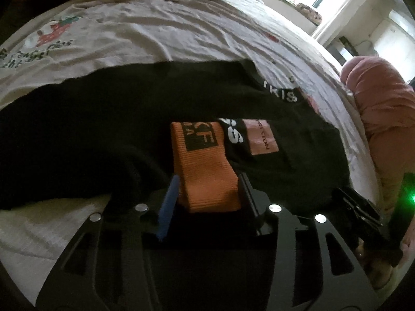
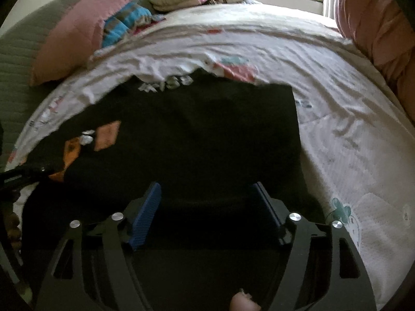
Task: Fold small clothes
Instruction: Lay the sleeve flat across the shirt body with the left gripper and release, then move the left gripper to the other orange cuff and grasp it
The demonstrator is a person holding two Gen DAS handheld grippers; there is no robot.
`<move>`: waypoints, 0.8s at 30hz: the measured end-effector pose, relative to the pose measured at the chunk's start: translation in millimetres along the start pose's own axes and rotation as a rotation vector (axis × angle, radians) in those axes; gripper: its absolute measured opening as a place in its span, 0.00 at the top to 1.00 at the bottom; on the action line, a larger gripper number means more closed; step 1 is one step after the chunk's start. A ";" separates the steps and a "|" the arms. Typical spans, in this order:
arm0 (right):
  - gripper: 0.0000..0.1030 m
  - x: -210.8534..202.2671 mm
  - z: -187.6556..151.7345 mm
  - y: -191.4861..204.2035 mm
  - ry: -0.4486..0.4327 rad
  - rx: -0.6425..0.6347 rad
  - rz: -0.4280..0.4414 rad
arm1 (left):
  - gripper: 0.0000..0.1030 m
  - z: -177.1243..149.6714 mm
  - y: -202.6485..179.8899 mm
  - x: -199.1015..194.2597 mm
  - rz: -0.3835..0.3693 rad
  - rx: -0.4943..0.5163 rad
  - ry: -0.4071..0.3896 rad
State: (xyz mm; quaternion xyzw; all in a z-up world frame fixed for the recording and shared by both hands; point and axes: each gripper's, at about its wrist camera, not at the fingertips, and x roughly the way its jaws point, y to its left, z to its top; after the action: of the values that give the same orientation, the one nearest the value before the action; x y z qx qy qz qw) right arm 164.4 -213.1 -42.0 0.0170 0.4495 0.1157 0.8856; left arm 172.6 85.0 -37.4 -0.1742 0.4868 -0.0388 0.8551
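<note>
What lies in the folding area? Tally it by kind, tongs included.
Black garment: 1
Orange tab: 1
Pink label: 1
Tongs: 2, left tongs and right tongs
Total: 5

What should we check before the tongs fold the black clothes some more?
1. Left tongs holding cloth: ok, shut on the orange strap.
2. Right tongs holding cloth: not ok, open with black clothes between the pads, not pinched.
3. Clothes lying on the bed sheet: ok.
4. Clothes flat: cannot tell, too dark to see wrinkles.
5. Room to fold: ok, the pink pillow sits apart from the clothes.
</note>
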 end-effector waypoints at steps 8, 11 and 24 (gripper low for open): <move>0.07 -29.7 3.5 20.3 -0.089 -0.041 0.050 | 0.22 0.0 7.9 -34.8 0.066 0.011 -0.088; 0.06 -37.0 5.8 31.8 -0.107 -0.062 0.071 | 0.13 -1.7 14.6 -48.5 0.118 0.009 -0.129; 0.04 -49.7 11.4 85.1 -0.141 -0.152 0.129 | 0.09 -8.5 52.7 -81.0 0.225 -0.068 -0.204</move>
State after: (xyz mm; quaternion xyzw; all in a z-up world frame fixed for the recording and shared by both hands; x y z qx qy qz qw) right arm 129.1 -140.5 15.6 -0.0134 0.3742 0.2046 0.9044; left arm 117.6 151.2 7.2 -0.1505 0.4150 0.0919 0.8926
